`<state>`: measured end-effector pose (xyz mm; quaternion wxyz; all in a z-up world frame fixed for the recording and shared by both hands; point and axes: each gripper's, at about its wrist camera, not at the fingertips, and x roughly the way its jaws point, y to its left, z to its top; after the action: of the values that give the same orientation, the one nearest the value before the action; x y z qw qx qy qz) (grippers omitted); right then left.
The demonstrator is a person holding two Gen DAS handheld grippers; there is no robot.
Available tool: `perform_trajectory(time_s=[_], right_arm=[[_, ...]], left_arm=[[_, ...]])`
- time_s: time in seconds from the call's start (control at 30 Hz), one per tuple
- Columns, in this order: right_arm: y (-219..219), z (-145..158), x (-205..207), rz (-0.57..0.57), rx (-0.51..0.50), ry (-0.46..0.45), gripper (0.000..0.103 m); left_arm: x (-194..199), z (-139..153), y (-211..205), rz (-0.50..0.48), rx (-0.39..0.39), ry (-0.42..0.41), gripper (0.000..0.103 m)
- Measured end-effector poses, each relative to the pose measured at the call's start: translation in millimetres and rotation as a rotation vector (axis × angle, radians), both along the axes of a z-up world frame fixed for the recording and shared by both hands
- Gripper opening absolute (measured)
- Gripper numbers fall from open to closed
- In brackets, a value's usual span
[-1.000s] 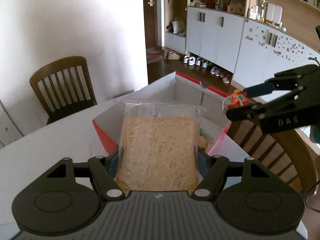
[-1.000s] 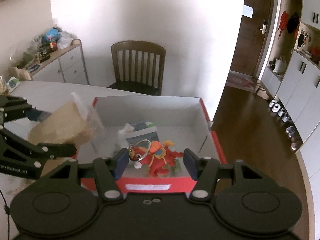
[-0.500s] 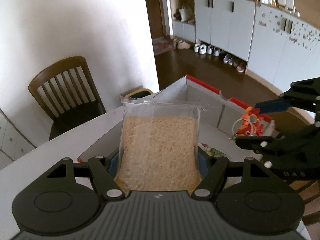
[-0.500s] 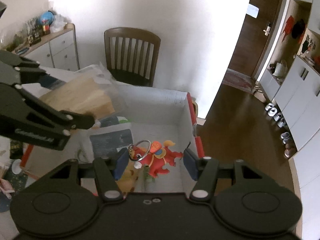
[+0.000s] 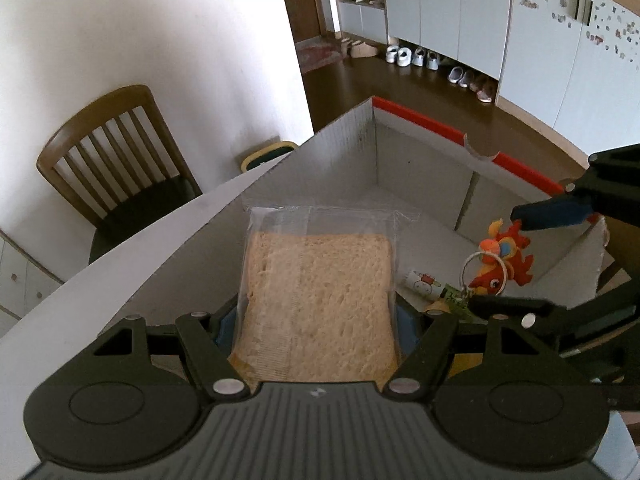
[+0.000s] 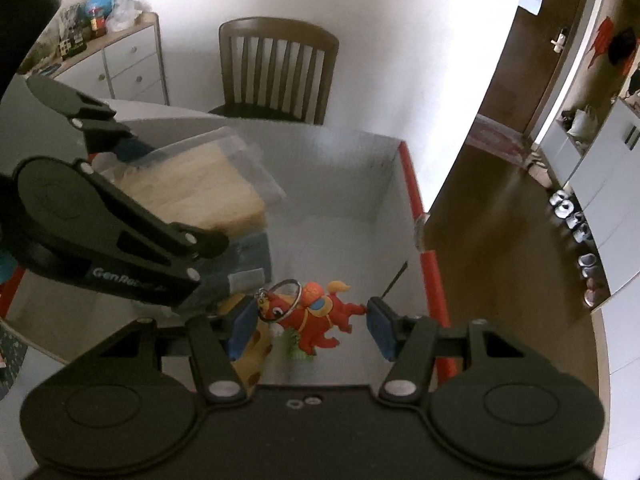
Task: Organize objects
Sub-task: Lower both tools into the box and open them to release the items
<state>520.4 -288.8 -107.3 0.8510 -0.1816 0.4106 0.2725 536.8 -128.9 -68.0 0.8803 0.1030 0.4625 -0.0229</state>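
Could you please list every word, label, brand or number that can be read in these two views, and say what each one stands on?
"GenRobot", with further characters after it too blurred to read: white lettering on the side of the left gripper, seen from the right wrist.
Print on the small white packet in the box: too small to read.

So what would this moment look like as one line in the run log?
left gripper: shut on bagged bread slice | right gripper: shut on red toy keychain | both above open cardboard box | stage: lowering in
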Motion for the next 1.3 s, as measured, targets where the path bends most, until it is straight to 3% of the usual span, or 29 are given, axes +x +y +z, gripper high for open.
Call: perform_trajectory(time_s=[0.5,0.9,1.03,1.3], right_arm=[[8.6,-18.1,-1.9,0.024,-0.006,0.067,0.06],[-2.3,-8.4,-14.5,0.021,0.017,0.059,0.064],[-7.1,0.6,-22.5,0.024,0.023,0.042,0.07],[-17.8,28.4,-41.2,0.008,0.06,0.009,0.071]], left_arm=[[2.3,-16.7,-2.3,-0.028,0.062,0.026,0.078],[-8.6,-10.0,5.5,-0.026,0.01,0.009,0.08],[-18.6,-2.8,6.8,-0.032,-0.017,-0.004,0.081],[-48.2,21.0,11.9,-0.03,-0.07,-0.062,0.081]])
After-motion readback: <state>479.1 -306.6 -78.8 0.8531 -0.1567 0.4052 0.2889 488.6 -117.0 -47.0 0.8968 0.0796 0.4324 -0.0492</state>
